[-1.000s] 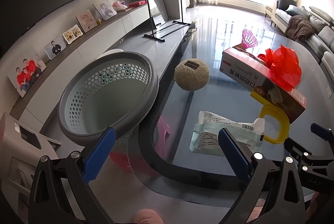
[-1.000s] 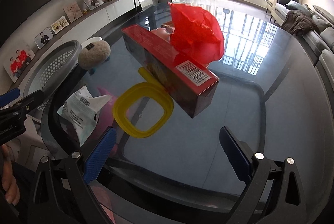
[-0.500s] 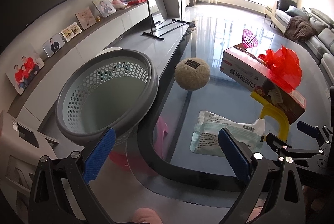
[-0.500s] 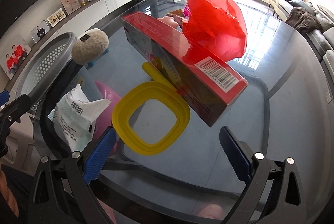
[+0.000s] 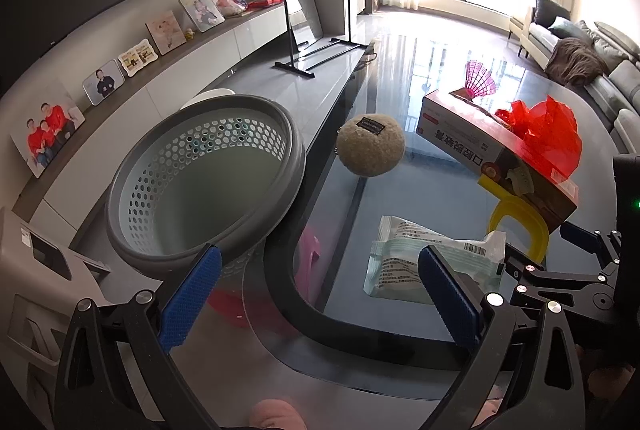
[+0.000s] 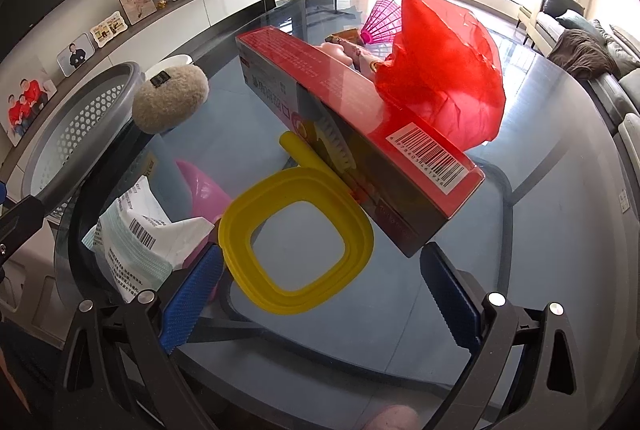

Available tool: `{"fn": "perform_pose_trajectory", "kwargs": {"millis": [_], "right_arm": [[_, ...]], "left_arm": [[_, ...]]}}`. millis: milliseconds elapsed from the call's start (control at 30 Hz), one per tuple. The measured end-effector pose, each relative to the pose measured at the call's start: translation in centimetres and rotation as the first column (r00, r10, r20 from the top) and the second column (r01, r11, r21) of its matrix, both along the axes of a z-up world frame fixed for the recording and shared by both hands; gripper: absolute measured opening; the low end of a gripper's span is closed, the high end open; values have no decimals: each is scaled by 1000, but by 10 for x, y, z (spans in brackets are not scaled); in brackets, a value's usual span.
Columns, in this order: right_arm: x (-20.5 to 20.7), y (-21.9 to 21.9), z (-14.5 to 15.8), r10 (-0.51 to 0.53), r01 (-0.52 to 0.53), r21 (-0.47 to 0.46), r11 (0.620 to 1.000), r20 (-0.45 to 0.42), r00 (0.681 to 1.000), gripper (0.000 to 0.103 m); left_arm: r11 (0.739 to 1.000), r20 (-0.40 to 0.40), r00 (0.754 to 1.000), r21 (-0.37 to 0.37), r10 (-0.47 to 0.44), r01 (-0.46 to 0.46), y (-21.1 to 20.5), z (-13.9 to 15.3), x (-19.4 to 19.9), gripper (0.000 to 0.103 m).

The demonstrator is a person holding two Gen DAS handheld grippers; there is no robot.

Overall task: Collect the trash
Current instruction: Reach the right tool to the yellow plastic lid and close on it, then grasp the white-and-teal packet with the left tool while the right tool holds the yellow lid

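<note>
My left gripper (image 5: 318, 296) and right gripper (image 6: 318, 294) gape wide, empty. Only the left view shows the basket's (image 5: 208, 185) interior; the right view alone shows the carton's (image 6: 356, 133) barcode at 3 o'clock.

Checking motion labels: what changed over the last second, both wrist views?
The right gripper moved forward and down toward the yellow ring and red box; both now loom larger between its open jaws. The left gripper barely moved, jaws open. Nothing was grasped or released. Wrapper, ball and basket stayed put.
</note>
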State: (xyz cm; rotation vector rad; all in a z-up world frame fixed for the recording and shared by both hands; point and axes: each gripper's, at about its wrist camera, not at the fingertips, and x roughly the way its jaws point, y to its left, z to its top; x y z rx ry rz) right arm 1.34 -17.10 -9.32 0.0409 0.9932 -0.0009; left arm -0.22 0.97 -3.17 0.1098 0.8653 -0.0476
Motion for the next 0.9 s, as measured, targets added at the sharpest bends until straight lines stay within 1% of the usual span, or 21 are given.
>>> {"fn": "perform_pose_trajectory", "kwargs": {"millis": [67,100,167,200,233,267,300,367,433,600,733,900], "right_arm": [[1,2,0,6,-6,1,1000,1,1000,94],[2,3,0,15,-15,4,1000,2,1000,91],[4,8,1,34,-34,-5,999,2,999,82],[5,11,1,42,-42,-26,999,-2,999,71],[6,15,-1,51,-52,-50,997,-15,999,55],[7,18,-4,60,-61,-58,996,-29,998,50],[6,18,-4,65,-66,-44,997,-24,998,44],[6,18,-4,73,-74,-19,997,-30,997,38],[4,15,-4,69,-69,-8,998,-32,997,27],[-2,0,-4,64,-60,99,993,-35,997,22],[-10,-9,0,69,-66,125,990,-12,998,22],[-19,-16,9,79,-81,137,987,20,997,22]], "left_arm": [[1000,-4,1000,-5,-2,1,0,-1,0,97],[1000,-4,1000,-6,-2,2,0,-1,0,97],[1000,-4,1000,-6,-3,3,0,-1,0,97],[1000,-4,1000,-6,-3,3,0,-1,0,97],[1000,-4,1000,-6,-3,3,-1,-1,0,97],[1000,-5,1000,-6,-3,3,0,-1,0,97],[1000,-5,1000,-7,-3,3,0,-1,0,97],[1000,-8,1000,-9,-7,7,-1,-1,1,97],[1000,-9,1000,-13,-11,11,-2,-3,1,97],[1000,-10,1000,-12,-21,21,-6,-5,1,97],[1000,-3,1000,-11,-26,26,-8,-5,1,97],[999,-1,999,-10,-39,39,-11,-5,1,97]]}}
